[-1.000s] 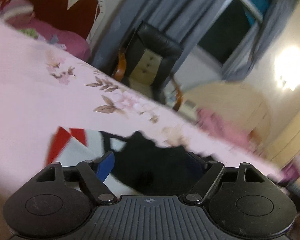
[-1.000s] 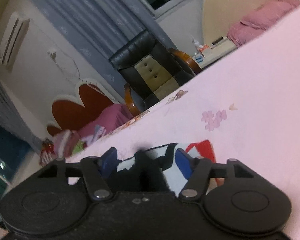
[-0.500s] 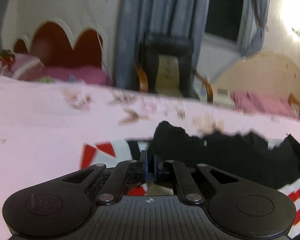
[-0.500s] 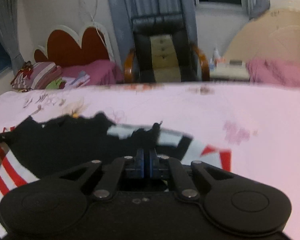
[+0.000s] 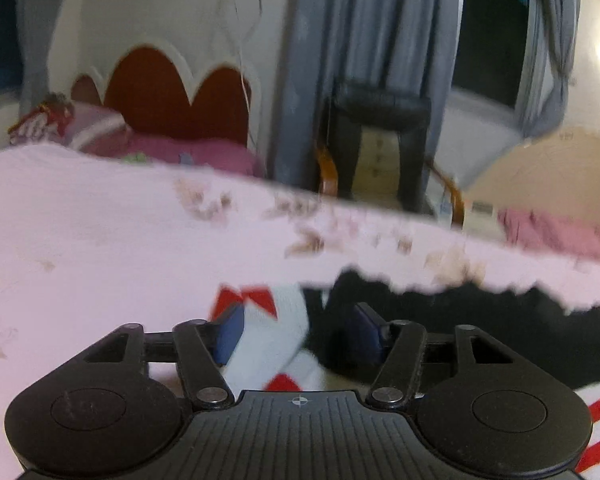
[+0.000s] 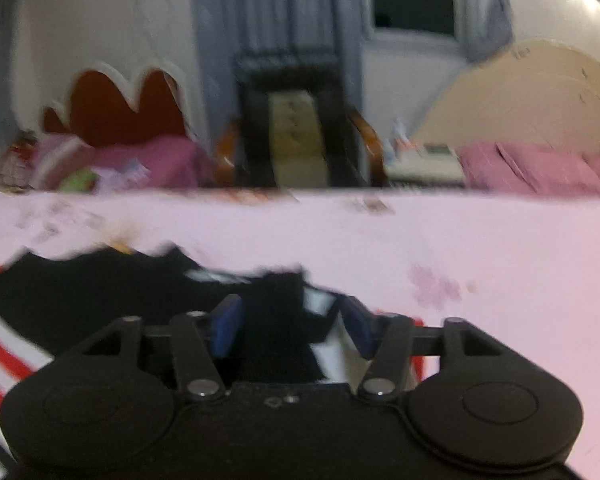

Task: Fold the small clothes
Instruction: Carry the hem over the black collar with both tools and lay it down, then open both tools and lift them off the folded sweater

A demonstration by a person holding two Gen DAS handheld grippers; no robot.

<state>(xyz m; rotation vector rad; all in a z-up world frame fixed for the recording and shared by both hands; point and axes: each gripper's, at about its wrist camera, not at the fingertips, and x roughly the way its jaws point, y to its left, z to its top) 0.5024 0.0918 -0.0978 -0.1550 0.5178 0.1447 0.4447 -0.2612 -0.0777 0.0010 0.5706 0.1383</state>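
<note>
On the pink sheet (image 5: 100, 240) lay the small garment (image 5: 480, 332), black in the middle with red and white stripes at its ends. I used that garment as my landmark. Its long way ran side to side in front of me, from one gripper across to the other.

My left gripper (image 5: 296, 330) sat at the garment's left end, just over the white and red part. Its jaws had just been opening. They stood about halfway apart, with cloth lying between the blue pads (image 5: 230, 332), but the pads did not press on it. It held nothing.

My right gripper (image 6: 290, 326) sat at the garment's right end, over a black and white bit of cloth. Its jaws had also just been opening. They stood about halfway apart too, with cloth between them and no squeeze on it.

So each gripper was right at its own end, and neither was nearer than the other. I thought the next fold would have to bring one end across that long line toward the other end.

The pictures were blurry, so I could not tell how flat the cloth lay.
</note>
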